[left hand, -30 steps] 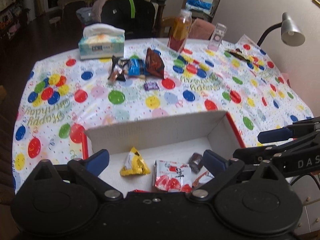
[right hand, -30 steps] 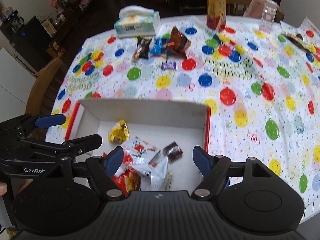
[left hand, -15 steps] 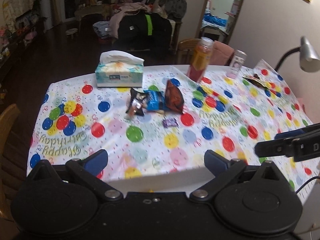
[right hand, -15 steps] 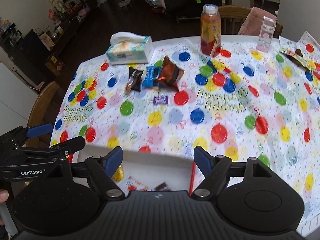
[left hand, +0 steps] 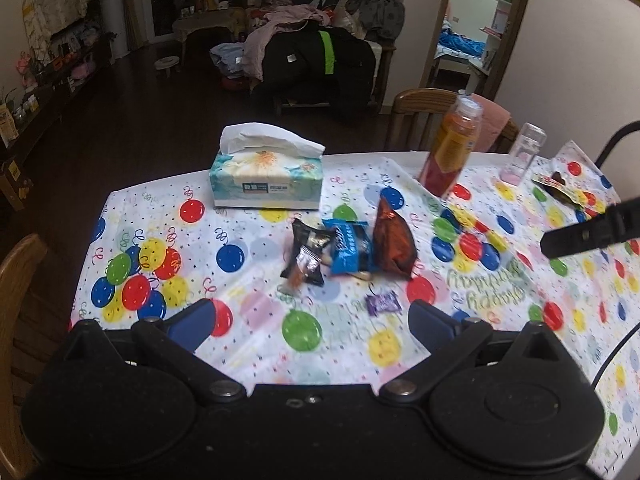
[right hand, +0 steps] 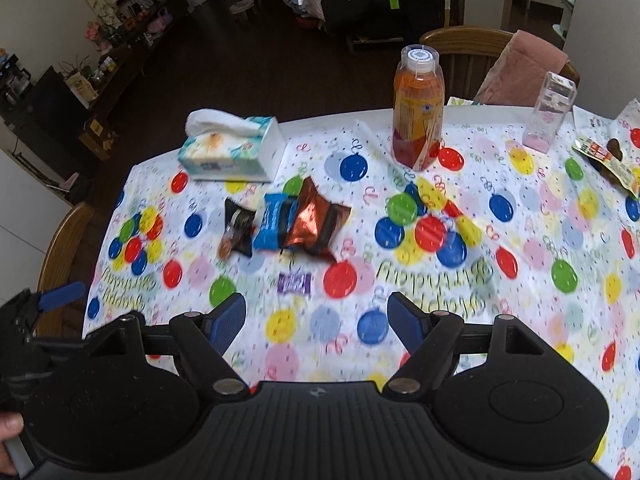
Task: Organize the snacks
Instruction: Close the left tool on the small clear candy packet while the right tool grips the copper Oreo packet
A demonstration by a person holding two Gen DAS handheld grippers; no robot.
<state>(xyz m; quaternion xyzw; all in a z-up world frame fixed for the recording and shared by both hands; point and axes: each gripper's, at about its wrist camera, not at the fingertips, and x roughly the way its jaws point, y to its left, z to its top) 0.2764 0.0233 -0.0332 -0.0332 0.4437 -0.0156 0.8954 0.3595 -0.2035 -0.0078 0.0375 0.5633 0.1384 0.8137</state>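
Hovering above a desk (left hand: 132,208) covered by a balloon-print birthday cloth, the left gripper (left hand: 310,322) has its blue-tipped fingers spread wide with nothing between them. The right gripper (right hand: 316,320) is likewise spread and empty. Near the middle of the desk, three snack packets lie bunched together, touching: a black packet (left hand: 306,256), a blue packet (left hand: 348,248) and a brown foil packet (left hand: 394,242). A small purple candy (left hand: 383,303) lies alone just in front of them, nearer the grippers. Behind the packets sits a tissue box (left hand: 266,178). To the right stand an orange juice bottle (right hand: 418,120) and a clear container (right hand: 550,112), both upright.
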